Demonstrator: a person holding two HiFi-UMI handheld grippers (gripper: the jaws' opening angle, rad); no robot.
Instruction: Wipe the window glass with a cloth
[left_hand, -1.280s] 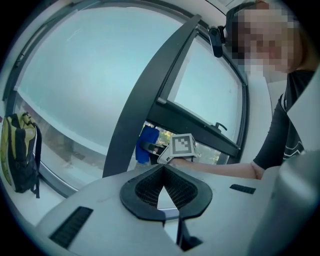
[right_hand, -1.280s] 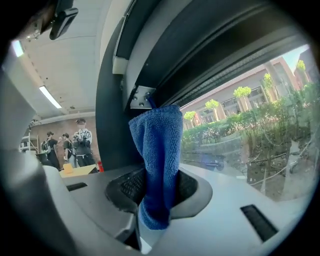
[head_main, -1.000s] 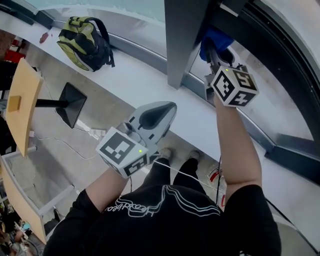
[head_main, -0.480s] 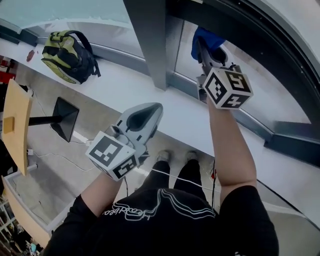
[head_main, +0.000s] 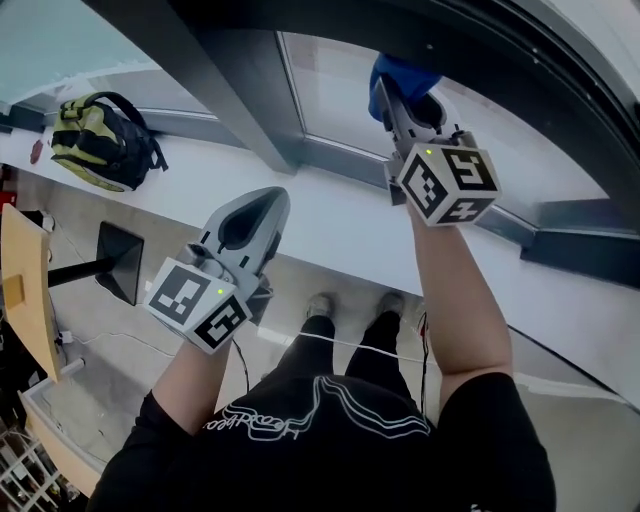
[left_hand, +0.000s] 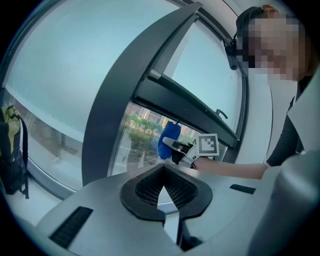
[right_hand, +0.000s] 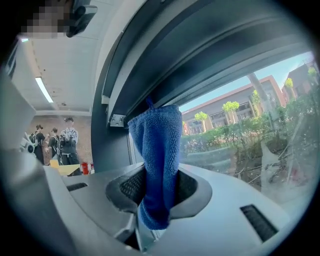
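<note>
2 hand-held grippers are in view, 1 loaded and 1 empty.

Right gripper (head_main: 402, 98): the jaws are clamped on a blue cloth (right_hand: 158, 160). The cloth stands upright between the pads, its lower end hanging just below them and its upper end rising well past the jaw tips. The gripper is raised on an outstretched arm, with its marker cube (head_main: 447, 182) on the near side toward the person.

Window glass (right_hand: 245, 135): it lies directly ahead of the right gripper's jaws, with trees and buildings visible through it. The cloth's free end sits at the pane, just under a dark crossbar (right_hand: 200, 55) above the jaws. Contact between cloth and pane cannot be confirmed.

Left gripper (head_main: 258, 205): the jaws are closed tip to tip with nothing between them. It is held lower than the right gripper and well apart from it, over the white sill (head_main: 330, 225). In the left gripper view the right gripper and its cloth appear ahead and slightly to the right of its jaw tips.

Surroundings: a dark slanted mullion (head_main: 215, 95) stands ahead of the left gripper. A yellow and black backpack (head_main: 100, 140) rests on the sill, well to the left of the left gripper. The person's 2 shoes (head_main: 325, 305) show on the floor below both grippers.
</note>
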